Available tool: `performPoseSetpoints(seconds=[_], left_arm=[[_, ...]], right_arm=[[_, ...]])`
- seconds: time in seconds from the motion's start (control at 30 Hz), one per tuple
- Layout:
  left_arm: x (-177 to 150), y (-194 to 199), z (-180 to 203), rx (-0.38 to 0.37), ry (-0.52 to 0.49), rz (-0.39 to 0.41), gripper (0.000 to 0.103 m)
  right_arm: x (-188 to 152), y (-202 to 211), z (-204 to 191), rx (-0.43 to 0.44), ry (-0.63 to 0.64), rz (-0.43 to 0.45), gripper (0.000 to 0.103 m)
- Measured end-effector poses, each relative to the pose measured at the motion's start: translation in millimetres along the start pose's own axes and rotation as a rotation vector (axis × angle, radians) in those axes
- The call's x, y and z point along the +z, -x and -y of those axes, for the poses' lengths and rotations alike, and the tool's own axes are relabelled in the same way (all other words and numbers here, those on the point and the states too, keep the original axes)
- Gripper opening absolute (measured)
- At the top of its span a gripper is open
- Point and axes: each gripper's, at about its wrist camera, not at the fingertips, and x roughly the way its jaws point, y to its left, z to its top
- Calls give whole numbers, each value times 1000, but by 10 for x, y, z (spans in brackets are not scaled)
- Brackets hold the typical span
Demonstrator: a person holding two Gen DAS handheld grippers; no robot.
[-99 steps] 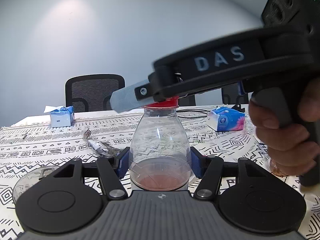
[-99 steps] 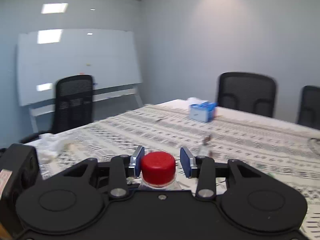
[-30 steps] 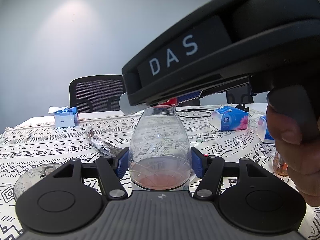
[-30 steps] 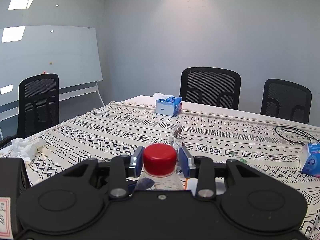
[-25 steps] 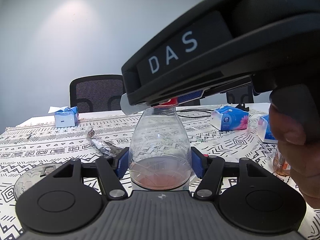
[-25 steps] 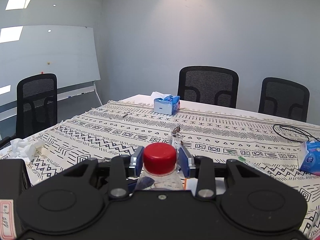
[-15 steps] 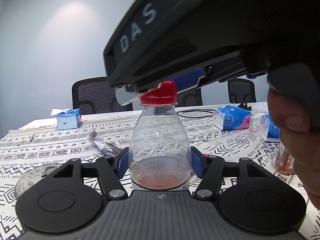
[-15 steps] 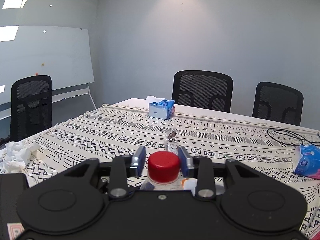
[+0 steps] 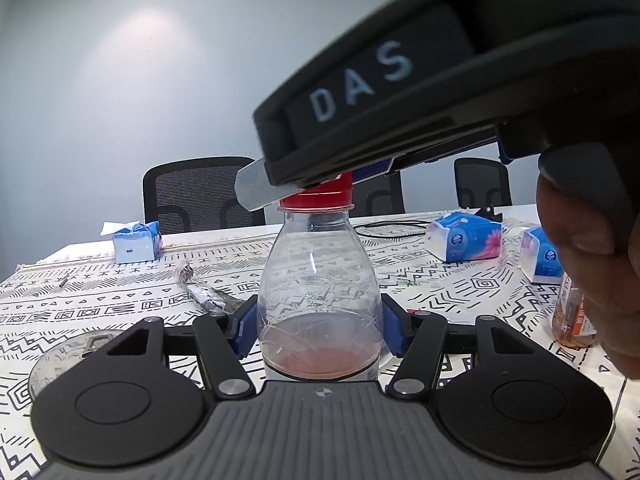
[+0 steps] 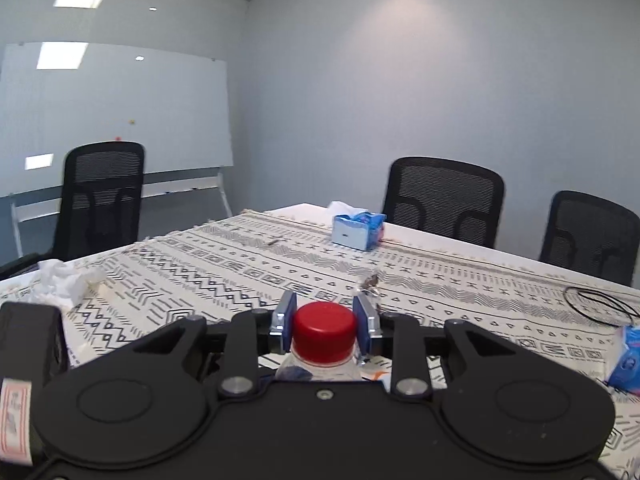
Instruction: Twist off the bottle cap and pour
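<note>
The clear bottle (image 9: 318, 300) stands upright on the patterned worktop (image 9: 100, 300), with a shallow layer of reddish liquid at its base. The left claw (image 9: 319, 330) comes in level from the near side, its 2 blue pads pressed against the bottle's lower body on either side, clamping it. The right claw (image 10: 325, 326) reaches over the top of the bottle, angled slightly downward, and its 2 pads sit tight on both sides of the red cap (image 10: 325, 330), gripping it; the cap is on the bottle's neck. In the left wrist view, a hand (image 9: 588, 276) wraps the right tool's handle at the right edge, fingers curled around it. 2 tissue packs (image 9: 464, 238) lie beyond the bottle to the right.
</note>
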Motion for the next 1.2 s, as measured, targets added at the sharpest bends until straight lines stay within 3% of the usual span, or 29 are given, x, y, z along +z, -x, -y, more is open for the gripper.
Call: performPoseSetpoints(seconds=[0.23, 0.33, 0.63, 0.8, 0.9, 1.2], left_arm=[[-2, -5, -18, -13, 9, 0, 57], [-5, -17, -12, -18, 3, 0, 57], [5, -67, -36, -21, -4, -12, 58], [-20, -65, -2, -12, -24, 0, 58], [-20, -80, -28, -13, -12, -2, 58], [-28, -123, -67, -16, 1, 4, 57]], right_arm=[[16, 27, 177, 148, 46, 2, 32], [19, 41, 229, 168, 9, -1, 33], [8, -48, 54, 27, -46, -14, 39], [9, -133, -75, -54, -19, 1, 34], [-21, -150, -65, -50, -18, 19, 33], [-93, -159, 252, 155, -20, 60, 33]])
